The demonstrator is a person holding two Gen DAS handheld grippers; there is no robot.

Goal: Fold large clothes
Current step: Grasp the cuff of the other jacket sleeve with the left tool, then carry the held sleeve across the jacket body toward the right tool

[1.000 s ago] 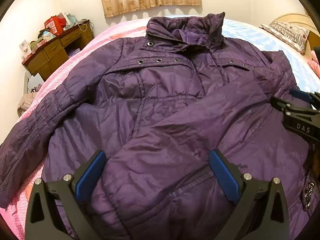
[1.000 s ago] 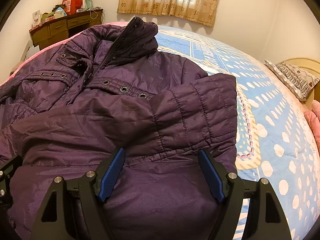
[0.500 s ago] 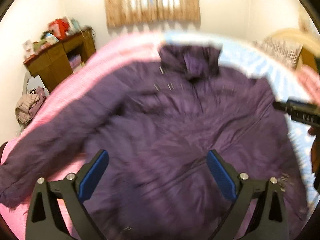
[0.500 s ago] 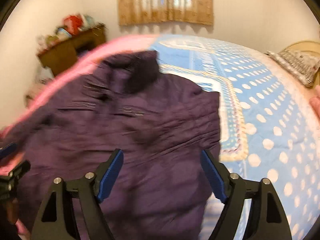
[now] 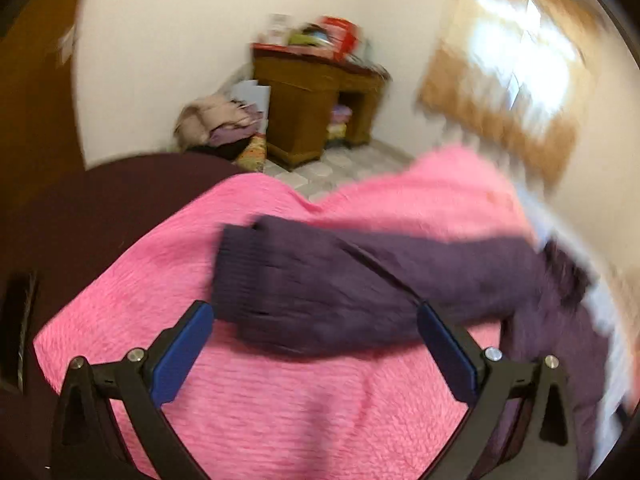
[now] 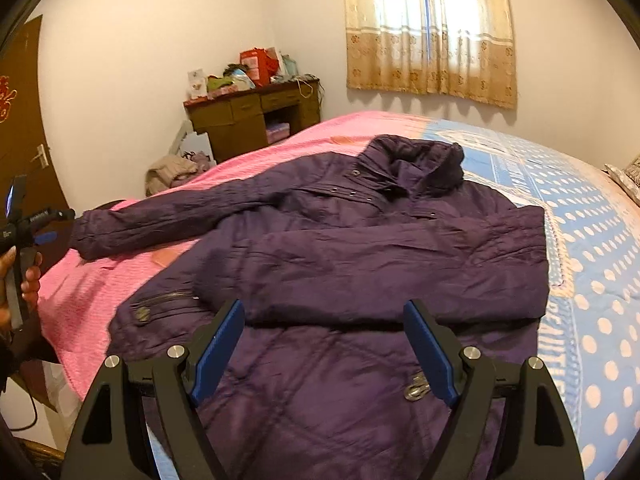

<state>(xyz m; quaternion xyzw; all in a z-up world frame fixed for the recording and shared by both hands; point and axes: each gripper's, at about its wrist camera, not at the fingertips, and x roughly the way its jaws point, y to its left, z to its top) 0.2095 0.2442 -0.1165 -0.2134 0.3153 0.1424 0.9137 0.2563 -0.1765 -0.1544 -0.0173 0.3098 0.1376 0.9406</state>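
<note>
A large purple quilted jacket (image 6: 360, 248) lies front-up on the bed, collar toward the window. Its right sleeve (image 6: 400, 276) is folded across the chest. Its left sleeve (image 6: 160, 226) stretches out over the pink cover toward the bed's left edge. My right gripper (image 6: 324, 348) is open and empty above the jacket's lower front. My left gripper (image 5: 316, 340) is open and empty, hovering just before the cuff of the outstretched sleeve (image 5: 320, 284); that view is blurred. The left gripper also shows in the right wrist view (image 6: 36, 232) at the bed's left side.
The bed has a pink cover (image 6: 100, 280) on the left and a blue dotted cover (image 6: 592, 280) on the right. A wooden desk (image 6: 256, 116) with clutter stands by the far wall. A clothes pile (image 6: 172, 172) lies on the floor. A curtained window (image 6: 428, 28) is behind.
Both grippers pulled back from the jacket. The left gripper swung left to the outstretched sleeve's cuff at the bed edge. The right gripper rose and now sees the whole jacket.
</note>
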